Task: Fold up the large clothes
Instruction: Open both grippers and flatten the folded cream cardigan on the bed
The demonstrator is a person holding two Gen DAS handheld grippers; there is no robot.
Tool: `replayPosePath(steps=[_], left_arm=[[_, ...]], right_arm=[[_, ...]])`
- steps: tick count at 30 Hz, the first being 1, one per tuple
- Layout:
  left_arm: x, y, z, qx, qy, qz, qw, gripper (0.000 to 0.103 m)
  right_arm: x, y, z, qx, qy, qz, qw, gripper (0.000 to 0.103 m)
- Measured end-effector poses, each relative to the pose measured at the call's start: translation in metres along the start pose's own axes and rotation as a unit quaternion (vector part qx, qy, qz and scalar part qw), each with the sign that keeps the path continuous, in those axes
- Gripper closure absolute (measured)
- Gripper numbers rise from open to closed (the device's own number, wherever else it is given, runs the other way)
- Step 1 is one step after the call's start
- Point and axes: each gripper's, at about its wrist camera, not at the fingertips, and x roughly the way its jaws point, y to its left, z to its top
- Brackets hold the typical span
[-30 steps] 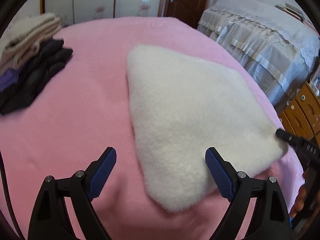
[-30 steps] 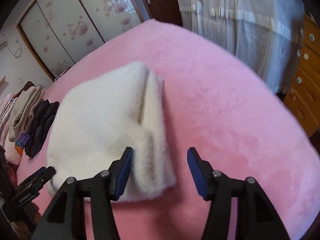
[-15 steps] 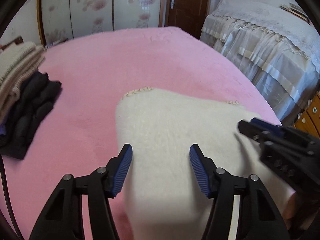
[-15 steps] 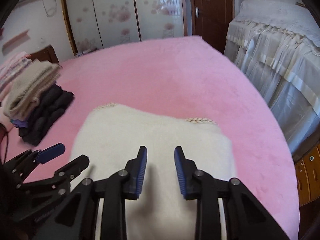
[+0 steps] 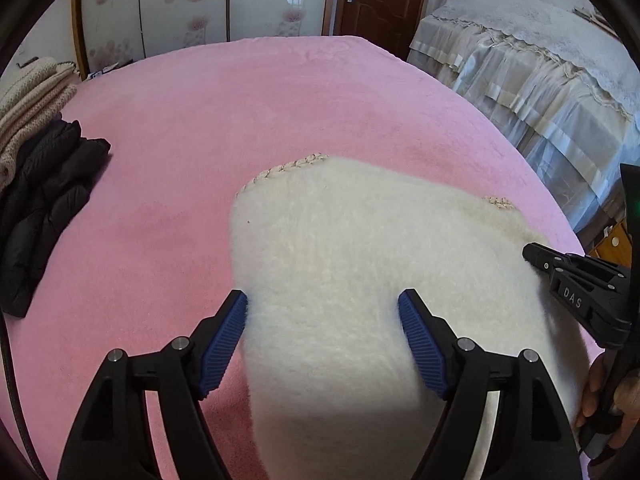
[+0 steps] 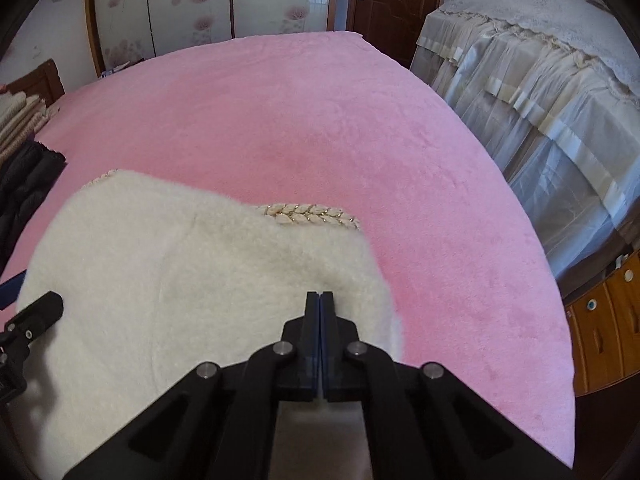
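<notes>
The white garment, a fluffy folded piece with braided trim along its far edge, lies on the pink bed cover, filling the view from centre down to 6 o'clock in both wrist pictures

The left gripper stands wide apart over the garment's near left part; its jaws have just been opening further. The blue pads sit at about 7 and 5 o'clock, the left one right at the garment's left edge, the right one over the fleece. Whether they touch the cloth cannot be told, and nothing is pinched between them

The right gripper is fully closed, its pads meeting flat, tips over the garment near its right edge; no cloth shows between them. In the left view it sits at 3 o'clock, with fingers of a hand on its handle

A stack of folded clothes rests at 9 o'clock, well apart from the garment. A second bed with a lace cover stands at 2 o'clock
</notes>
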Motion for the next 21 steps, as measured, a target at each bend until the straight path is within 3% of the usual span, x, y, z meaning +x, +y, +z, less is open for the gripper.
replayPosePath(steps=[8,10,11,13,16,21], left_arm=[[-0.034,0.015,0.007,-0.052,0.007,-0.026,0.9983,0.026],[-0.059,0.013,0.008,-0.045,-0.011,-0.024,0.9986,0.021],[-0.072,0.011,0.008,-0.042,-0.021,-0.022,0.9987,0.012],[-0.098,0.008,0.008,-0.037,-0.045,-0.014,0.9982,0.003],[-0.136,0.002,0.009,-0.026,-0.062,-0.02,0.9975,0.001],[-0.183,-0.01,0.005,0.0,-0.075,-0.022,0.9969,0.001]], right_arm=[[-0.045,-0.008,0.002,0.016,-0.013,0.027,0.999,0.1],[-0.068,-0.013,-0.001,0.021,-0.029,0.036,0.999,0.099],[-0.08,-0.015,-0.002,0.024,-0.035,0.042,0.998,0.097],[-0.104,-0.02,-0.005,0.033,-0.047,0.057,0.997,0.086],[-0.142,-0.027,-0.013,0.045,-0.07,0.081,0.993,0.063],[-0.19,-0.035,-0.023,0.054,-0.086,0.116,0.988,0.052]])
